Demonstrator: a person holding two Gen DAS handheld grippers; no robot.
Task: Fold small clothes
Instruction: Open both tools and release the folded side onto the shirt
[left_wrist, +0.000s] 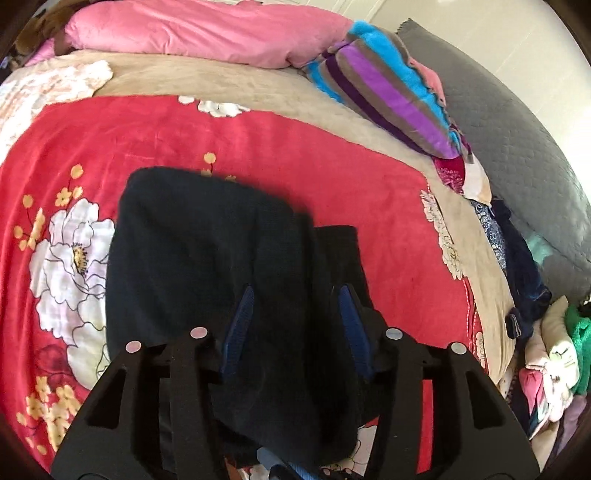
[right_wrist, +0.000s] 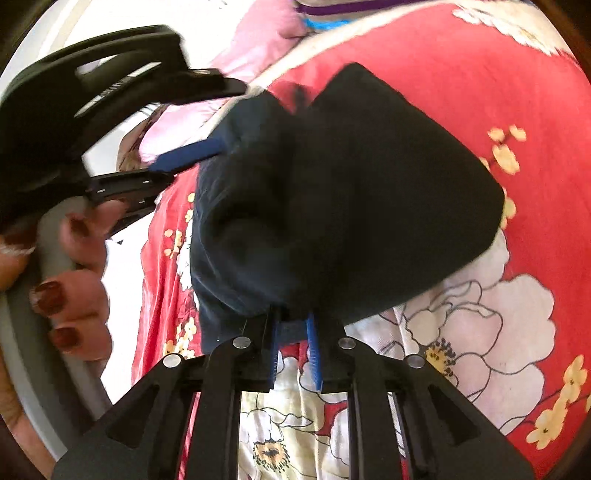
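A small dark navy garment (left_wrist: 207, 236) lies partly folded on the red floral blanket (left_wrist: 332, 166). My left gripper (left_wrist: 295, 291) is open, its blue fingers (left_wrist: 242, 314) spread over the garment's near part. In the right wrist view the same garment (right_wrist: 351, 192) is bunched and lifted at its near edge. My right gripper (right_wrist: 293, 317) is shut on that edge. The left gripper (right_wrist: 192, 151) shows there at the upper left, held by a hand with dark red nails, one blue finger against the cloth.
A pink pillow (left_wrist: 207, 29) and a striped blue-purple pillow (left_wrist: 380, 85) lie at the bed's far end. A pile of mixed clothes (left_wrist: 535, 332) sits along the right edge beside a grey quilted headboard (left_wrist: 517, 140). The blanket (right_wrist: 517, 110) spreads to the right.
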